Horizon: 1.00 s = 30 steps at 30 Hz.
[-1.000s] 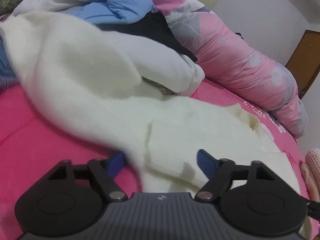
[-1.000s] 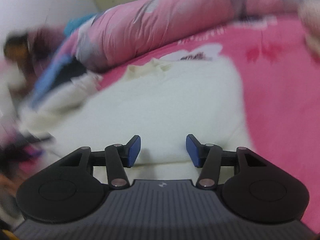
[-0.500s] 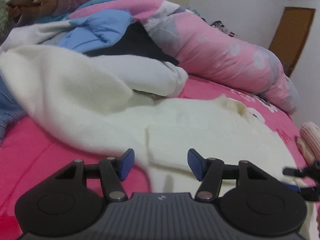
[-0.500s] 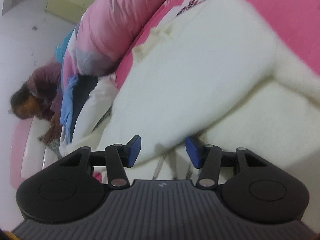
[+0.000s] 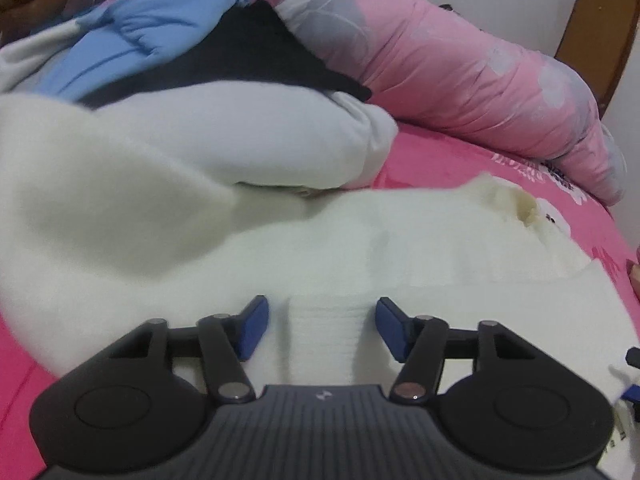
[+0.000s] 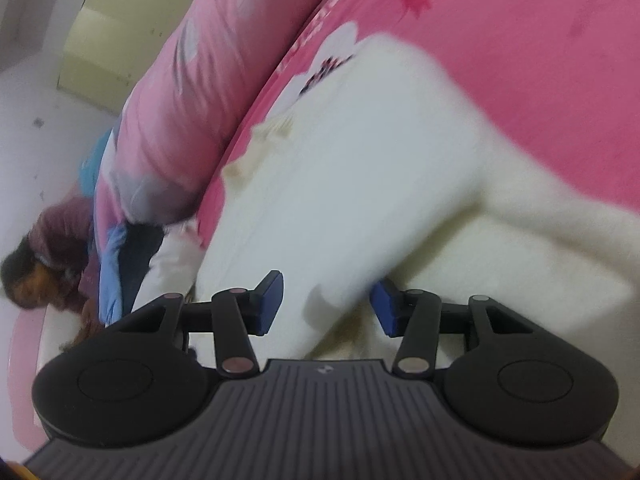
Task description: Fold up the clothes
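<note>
Both claws stood released, with nothing between their pads. Left claw [image 5: 322, 328] hovered low over the cream sweater [image 5: 400, 248], a ribbed strip of knit lying in the gap between its blue pads [image 5: 253, 327] without being pinched. Right claw [image 6: 328, 306] hung tilted over the same sweater [image 6: 360, 168], a raised fold of fabric in front of it.

Sweater lay spread on the pink bed [image 5: 432, 160], neck toward the rolled duvet [image 5: 480, 92], one sleeve drawn across the body. A heap of other clothes [image 5: 168, 52] sat beyond.

Judgement: sleeve folding was under way, stage uncertain. A further fold would call for each claw to close on an edge of the knit and carry it over evenly, as soft fabric may slip or bunch.
</note>
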### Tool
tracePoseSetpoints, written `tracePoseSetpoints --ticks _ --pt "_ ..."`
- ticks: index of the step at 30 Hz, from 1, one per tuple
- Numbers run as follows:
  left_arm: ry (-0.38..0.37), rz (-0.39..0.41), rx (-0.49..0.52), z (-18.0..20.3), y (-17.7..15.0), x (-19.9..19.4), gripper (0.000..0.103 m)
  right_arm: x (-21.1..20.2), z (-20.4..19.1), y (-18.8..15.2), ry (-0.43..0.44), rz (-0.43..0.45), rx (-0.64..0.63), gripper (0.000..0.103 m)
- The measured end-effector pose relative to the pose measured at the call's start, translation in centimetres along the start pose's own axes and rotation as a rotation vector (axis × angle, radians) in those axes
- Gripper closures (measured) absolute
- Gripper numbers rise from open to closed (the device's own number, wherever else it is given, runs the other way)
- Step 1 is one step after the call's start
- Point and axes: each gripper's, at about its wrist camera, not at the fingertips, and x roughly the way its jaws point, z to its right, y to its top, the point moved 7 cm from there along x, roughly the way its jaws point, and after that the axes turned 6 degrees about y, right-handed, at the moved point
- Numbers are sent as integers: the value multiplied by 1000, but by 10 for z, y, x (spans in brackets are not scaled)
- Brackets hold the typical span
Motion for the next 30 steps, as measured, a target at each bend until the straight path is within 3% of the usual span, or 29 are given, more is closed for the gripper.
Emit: tracePoseSetpoints --ticks 2,3,4,6,9,13,16,20,24,30 --pt "6 16 15 3 -1 1 71 1 6 5 10 23 15 62" --pt "-3 23 20 4 -2 2 84 1 8 7 19 34 22 65" --pt "-14 31 14 6 -2 2 89 2 8 8 26 47 16 69" --pt "-11 53 9 9 0 2 91 3 12 12 32 76 14 88" --pt "-38 86 -17 16 6 3 92 -2 16 18 51 129 6 94" --pt "-102 150 -29 33 23 1 92 -14 10 31 59 210 -52 94" --pt "-105 157 -23 40 29 10 92 -21 7 42 49 252 -95 94" --pt "-90 91 -85 26 19 34 92 -11 18 41 20 213 -103 94" --pt "-87 132 -78 23 23 28 92 -10 15 39 34 211 -126 94" --pt "-41 88 -54 14 16 42 86 2 20 30 22 80 -155 88"
